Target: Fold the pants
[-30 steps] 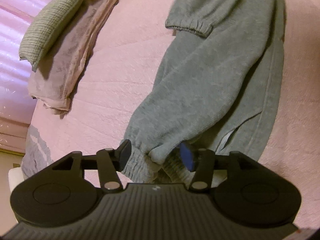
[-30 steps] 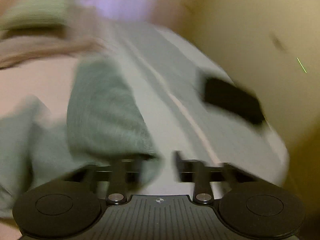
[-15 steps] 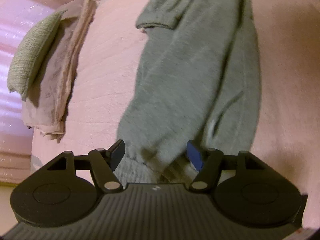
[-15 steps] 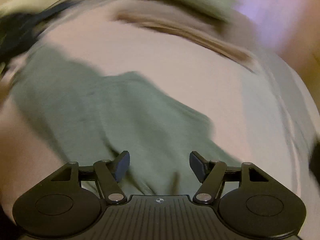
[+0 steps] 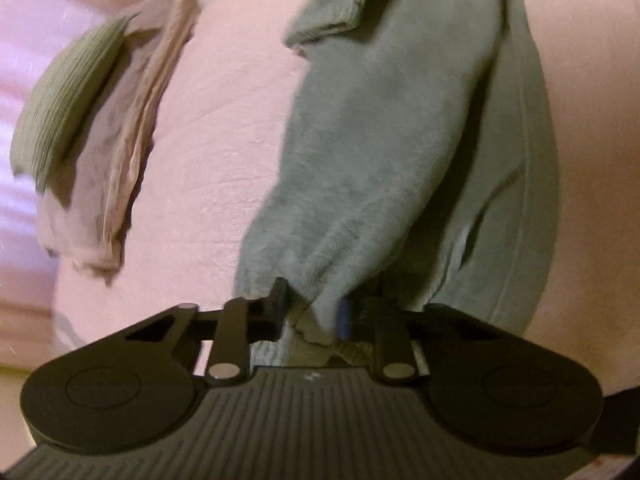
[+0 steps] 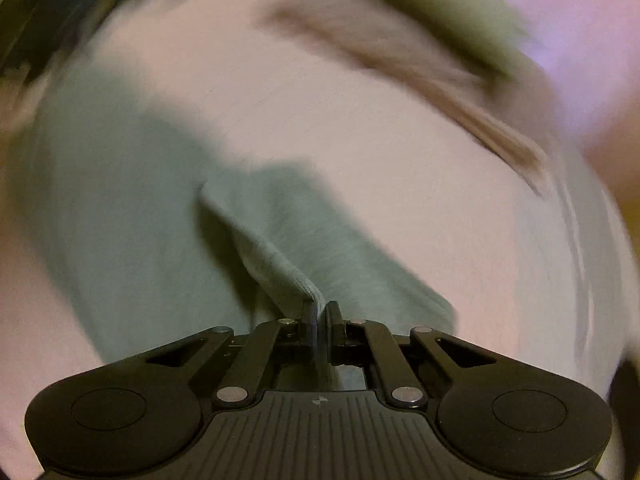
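Left wrist cam: my left gripper (image 5: 312, 312) just clamped down on a bunch of the grey pants (image 5: 384, 152), lying across the pink bedspread (image 5: 216, 168). Right gripper (image 6: 319, 320) has pinched a fabric ridge too.

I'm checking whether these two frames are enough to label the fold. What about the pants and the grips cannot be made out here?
- Left wrist view: the grey pants run off the top edge, so their full layout is unseen.
- Left wrist view: the left gripper pinches fabric, but its own body hides the hem below.
- Right wrist view: motion blur smears everything beyond the right gripper; the folded blanket and dark shapes at top left are unreadable.
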